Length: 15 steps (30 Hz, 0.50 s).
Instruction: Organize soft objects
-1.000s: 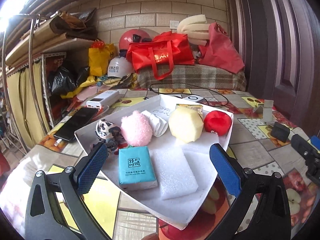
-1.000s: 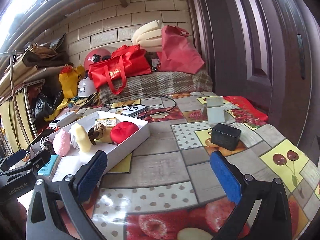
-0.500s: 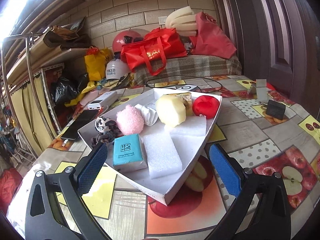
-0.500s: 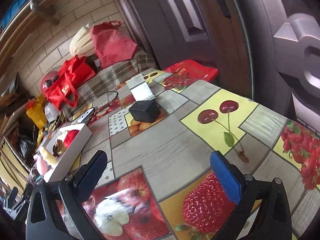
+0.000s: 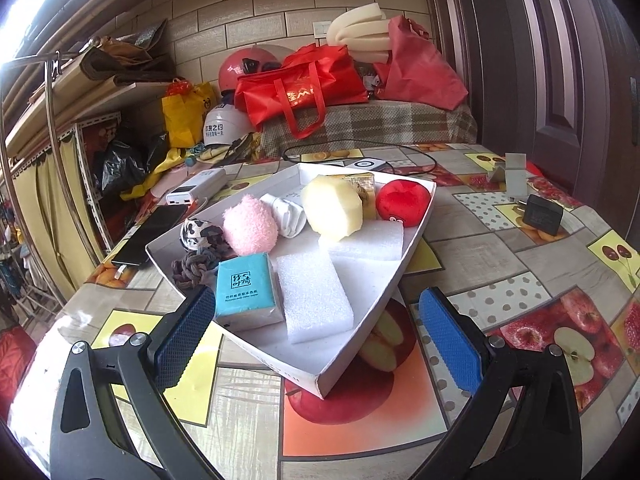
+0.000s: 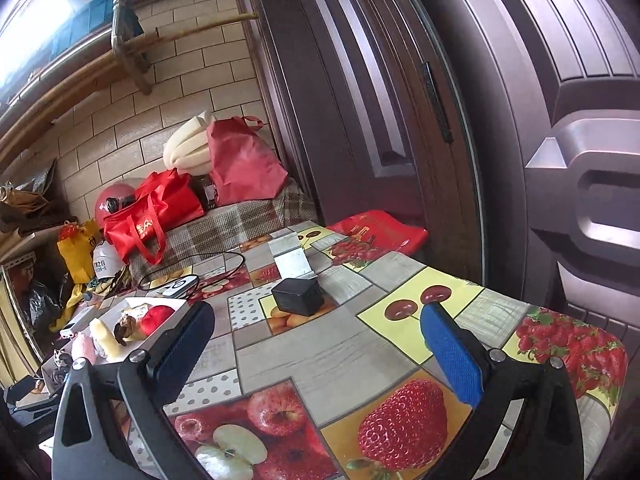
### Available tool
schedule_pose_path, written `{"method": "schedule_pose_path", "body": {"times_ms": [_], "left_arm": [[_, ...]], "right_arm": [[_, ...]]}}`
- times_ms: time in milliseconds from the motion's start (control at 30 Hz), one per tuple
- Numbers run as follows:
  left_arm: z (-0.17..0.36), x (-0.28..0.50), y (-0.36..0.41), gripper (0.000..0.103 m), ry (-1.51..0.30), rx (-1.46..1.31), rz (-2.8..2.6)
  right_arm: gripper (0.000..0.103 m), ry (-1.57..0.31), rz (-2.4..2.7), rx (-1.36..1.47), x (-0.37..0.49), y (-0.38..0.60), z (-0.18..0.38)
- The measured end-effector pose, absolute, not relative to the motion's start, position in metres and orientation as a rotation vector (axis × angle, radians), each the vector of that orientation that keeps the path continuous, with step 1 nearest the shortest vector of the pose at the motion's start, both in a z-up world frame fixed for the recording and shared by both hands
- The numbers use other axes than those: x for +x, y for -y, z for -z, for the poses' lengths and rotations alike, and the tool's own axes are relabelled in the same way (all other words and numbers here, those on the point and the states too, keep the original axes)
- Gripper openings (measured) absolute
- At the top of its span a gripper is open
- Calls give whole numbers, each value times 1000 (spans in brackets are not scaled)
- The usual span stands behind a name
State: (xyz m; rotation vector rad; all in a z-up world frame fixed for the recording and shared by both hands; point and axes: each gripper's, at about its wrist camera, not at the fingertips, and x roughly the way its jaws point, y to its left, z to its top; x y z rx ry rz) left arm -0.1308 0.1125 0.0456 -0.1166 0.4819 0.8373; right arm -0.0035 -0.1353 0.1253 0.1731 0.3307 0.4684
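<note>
Holding soft items: white tray [image 5: 416, 240].

Mid-frame, a white tray [image 5: 416, 240] holds a pink plush ball [image 5: 250, 231], red plush [image 5: 404, 203], yellow sponge [image 5: 332, 206], 2 white foam blocks [image 5: 314, 298] and a teal tissue pack [image 5: 245, 285].

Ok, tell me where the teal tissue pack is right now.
In the left wrist view, the tissue pack lies in the white tray at its near left, between the knotted rope toy and a white foam block.
</note>
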Motion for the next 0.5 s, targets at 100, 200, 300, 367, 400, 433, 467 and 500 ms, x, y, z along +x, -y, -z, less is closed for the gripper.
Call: {"method": "schedule_pose_path", "body": {"times_ms": [100, 200, 300, 367, 400, 433, 467, 500], "left_arm": [[-46, -131, -113, 103, -480, -118, -839], [-46, -132, -112, 103, -477, -122, -843], [-46, -132, -112, 103, -472, -122, -843], [-46, -132, -111, 103, -474, -122, -844], [-46, -132, -111, 103, -473, -124, -843], [-46, -132, -111, 103, -476, -128, -839], [-46, -132, -112, 103, -479, -133, -833], [-46, -133, -113, 103, -482, -138, -828]], "right_arm": [[103, -293, -466, 146, -11, 132, -127], [103, -257, -467, 99, -21, 126, -129], [103, -232, -470, 61, -26, 119, -130], [103, -224, -472, 44, -29, 117, -131], [103, -222, -473, 37, -29, 115, -131], [103, -220, -475, 33, -29, 115, -131], [103, -219, -477, 30, -30, 114, -131], [103, -219, -478, 26, -30, 114, -131]]}}
